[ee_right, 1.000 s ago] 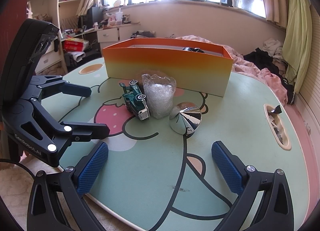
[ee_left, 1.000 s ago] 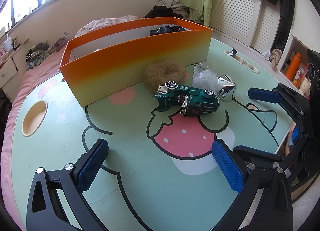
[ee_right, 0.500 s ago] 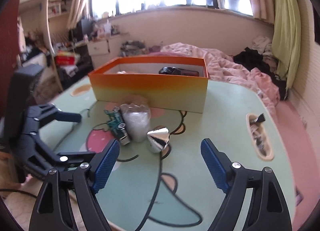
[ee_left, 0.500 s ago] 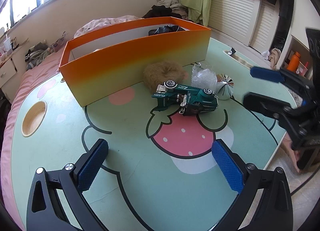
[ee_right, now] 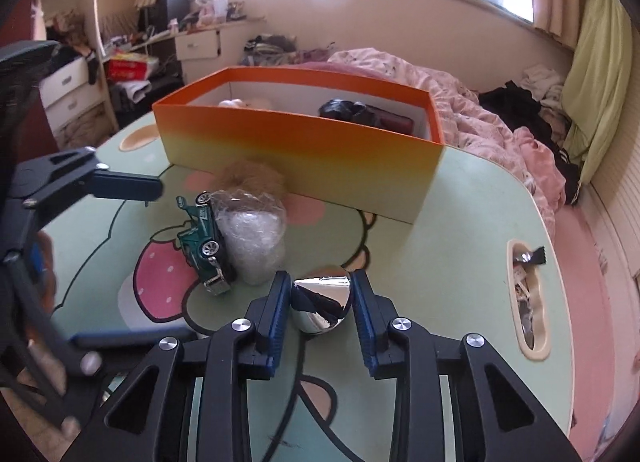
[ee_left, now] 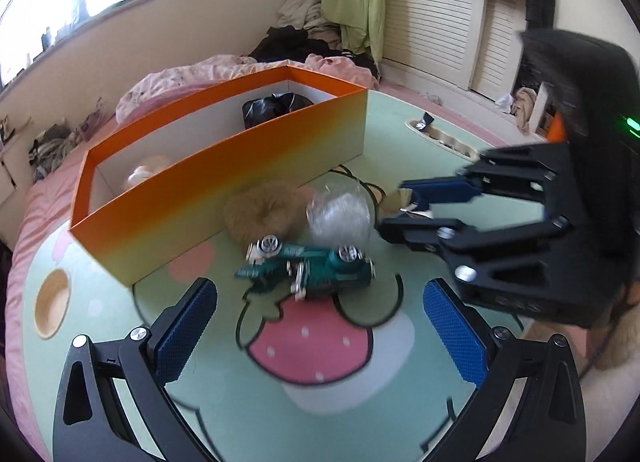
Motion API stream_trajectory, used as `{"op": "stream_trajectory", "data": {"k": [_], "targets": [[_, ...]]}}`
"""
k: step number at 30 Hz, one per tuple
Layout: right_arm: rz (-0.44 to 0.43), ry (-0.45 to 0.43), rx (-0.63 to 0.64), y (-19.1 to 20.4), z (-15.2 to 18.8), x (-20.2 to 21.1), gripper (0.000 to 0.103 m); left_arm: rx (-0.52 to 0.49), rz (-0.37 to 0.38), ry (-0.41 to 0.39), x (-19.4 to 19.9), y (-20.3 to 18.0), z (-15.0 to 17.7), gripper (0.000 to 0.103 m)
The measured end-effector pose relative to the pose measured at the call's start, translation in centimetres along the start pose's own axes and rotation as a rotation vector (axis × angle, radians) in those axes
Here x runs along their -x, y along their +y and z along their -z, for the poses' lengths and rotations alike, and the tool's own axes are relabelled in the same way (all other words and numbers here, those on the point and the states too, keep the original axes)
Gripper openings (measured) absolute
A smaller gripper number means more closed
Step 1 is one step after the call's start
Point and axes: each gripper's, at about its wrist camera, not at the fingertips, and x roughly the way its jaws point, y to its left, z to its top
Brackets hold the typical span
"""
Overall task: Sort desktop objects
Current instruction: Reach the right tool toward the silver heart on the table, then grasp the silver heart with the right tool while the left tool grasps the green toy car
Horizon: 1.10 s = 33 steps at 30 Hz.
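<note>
Jaws of the right gripper (ee_right: 320, 296) pinch the chrome cone (ee_right: 321, 304); squeeze evenly, then lift toward the orange box (ee_right: 296, 146); left gripper (ee_left: 320, 326) gapes empty.

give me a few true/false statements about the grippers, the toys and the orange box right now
1. The right gripper has its fingers closed on the shiny cone. True.
2. The left gripper holds the green toy truck. False: its fingers are spread wide, and the truck lies on the table ahead of them.
3. The orange box is empty. False: a black item and a pale one lie inside.
4. The clear plastic bundle sits beside the truck. True.
</note>
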Motion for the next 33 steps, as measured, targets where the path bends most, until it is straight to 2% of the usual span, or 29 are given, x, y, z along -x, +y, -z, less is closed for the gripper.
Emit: {"op": "stream_trajectory", "data": {"k": [5, 7, 15, 17, 21, 23, 25, 28, 29, 33], "targets": [[-0.011, -0.018, -0.041, -1.2, 0.3, 1.0, 0.03, 0.006, 0.0, 0.025, -1.7, 0.0, -1.0, 0.1], [-0.011, -0.019, -0.046, -1.4, 0.5, 1.0, 0.03, -0.01, -0.014, 0.026, -1.9, -0.3, -0.9, 0.075], [-0.039, -0.022, -0.077, -1.6, 0.8, 0.8, 0.03, -0.031, 0.004, -0.009, 0.6, -0.2, 1.0, 0.076], [-0.054, -0.036, -0.083, -1.6, 0.4, 1.1, 0.03, -0.01, 0.015, -0.044, 1.9, 0.4, 0.8, 0.076], [-0.08, -0.109, -0.094, -1.7, -1.2, 2.1, 0.03, 0.044, -0.028, -0.158, 4.4, 2.3, -0.9, 0.076], [-0.097, -0.142, -0.114, -2.0, -2.4, 2.4, 0.03, 0.071, -0.033, -0.188, 4.8, 3.3, -2.0, 0.076], [-0.129, -0.174, -0.137, -2.3, -4.1, 2.5, 0.03, 0.093, -0.026, -0.196, 4.6, 4.1, -3.3, 0.076], [-0.162, -0.192, -0.165, -3.0, -7.1, 1.6, 0.03, 0.138, 0.051, -0.165, 3.0, 5.8, -5.5, 0.076], [-0.156, -0.196, -0.171, -3.2, -7.8, 1.3, 0.03, 0.156, 0.05, -0.166, 2.5, 6.3, -5.9, 0.076], [-0.113, -0.219, -0.194, -4.5, -9.7, -0.6, 0.03, 0.192, -0.046, -0.168, 0.2, 7.5, -6.9, 0.076]]}}
